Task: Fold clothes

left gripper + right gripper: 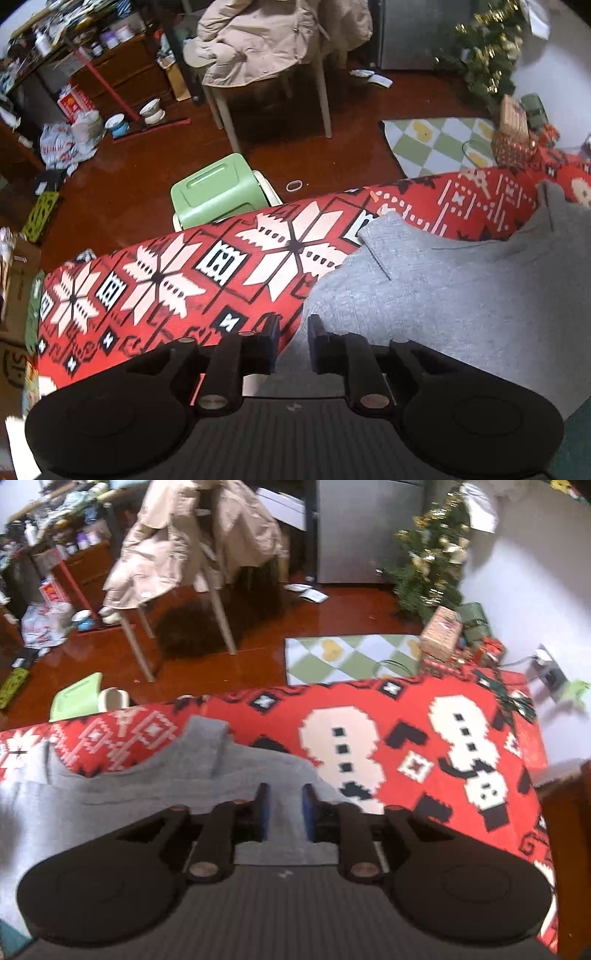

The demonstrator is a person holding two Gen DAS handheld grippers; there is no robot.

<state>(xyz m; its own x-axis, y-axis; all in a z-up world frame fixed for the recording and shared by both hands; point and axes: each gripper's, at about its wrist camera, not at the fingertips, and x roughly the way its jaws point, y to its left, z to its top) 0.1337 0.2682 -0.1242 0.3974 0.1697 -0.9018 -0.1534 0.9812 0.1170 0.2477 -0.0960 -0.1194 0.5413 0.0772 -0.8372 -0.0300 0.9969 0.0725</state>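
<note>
Both grippers, left gripper and right gripper, hover spread and empty over a grey garment on the red patterned cloth; a grasp seems due.

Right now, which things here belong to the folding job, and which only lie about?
Job: grey garment, red cloth under it, left gripper, right gripper.

Lying about: green stool, chair with coat, rug, tree.

One grey knit garment lies on one red patterned cloth-covered table. Two black grippers show, the left gripper and the right gripper. Beyond stand one pale chair draped with one beige coat, one green plastic stool and one small decorated Christmas tree.
</note>
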